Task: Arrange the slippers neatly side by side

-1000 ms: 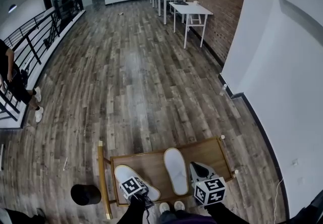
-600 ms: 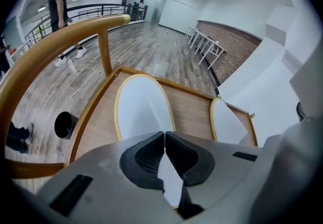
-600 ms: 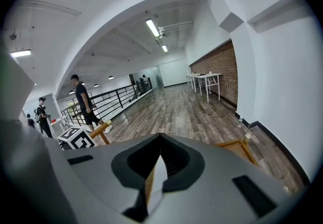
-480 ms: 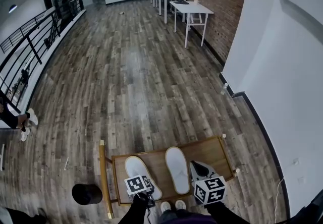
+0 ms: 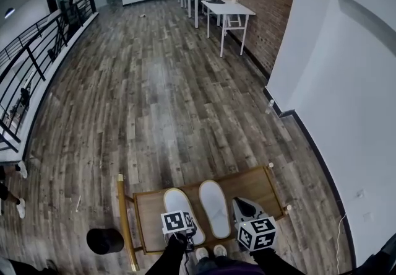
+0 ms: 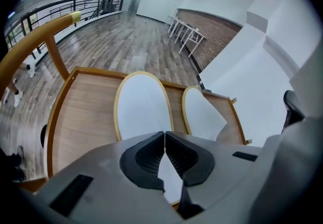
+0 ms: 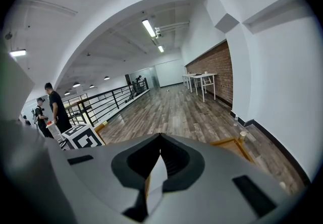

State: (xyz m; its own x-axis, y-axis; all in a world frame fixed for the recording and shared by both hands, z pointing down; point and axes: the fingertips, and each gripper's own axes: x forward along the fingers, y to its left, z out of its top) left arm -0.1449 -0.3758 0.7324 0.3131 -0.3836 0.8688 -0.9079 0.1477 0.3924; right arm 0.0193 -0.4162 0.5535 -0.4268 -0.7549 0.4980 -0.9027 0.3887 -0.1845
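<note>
Two flat white slippers with thin yellow rims lie on a low wooden cart (image 5: 250,184). The left slipper (image 5: 181,204) (image 6: 141,107) and the right slipper (image 5: 214,207) (image 6: 202,117) point away from me, close together and nearly parallel. My left gripper (image 5: 185,232) (image 6: 164,133) is at the left slipper's heel end, its tips pressed together on it. My right gripper (image 5: 242,207) (image 7: 160,136) hovers to the right of the right slipper, jaws shut and holding nothing; a strip of white shows through the gap behind its tips.
The cart has a raised wooden rim (image 6: 58,117) and a golden handle bar (image 5: 122,218) on its left. A black round object (image 5: 105,240) sits on the plank floor beside it. White shoes (image 5: 210,252) show below. A white wall (image 5: 346,113) stands to the right, tables (image 5: 223,7) far off.
The left gripper has moved right with the left slipper. The slipper has swung from a slant to straight, and now lies close beside the right slipper. The right gripper has stayed put.
</note>
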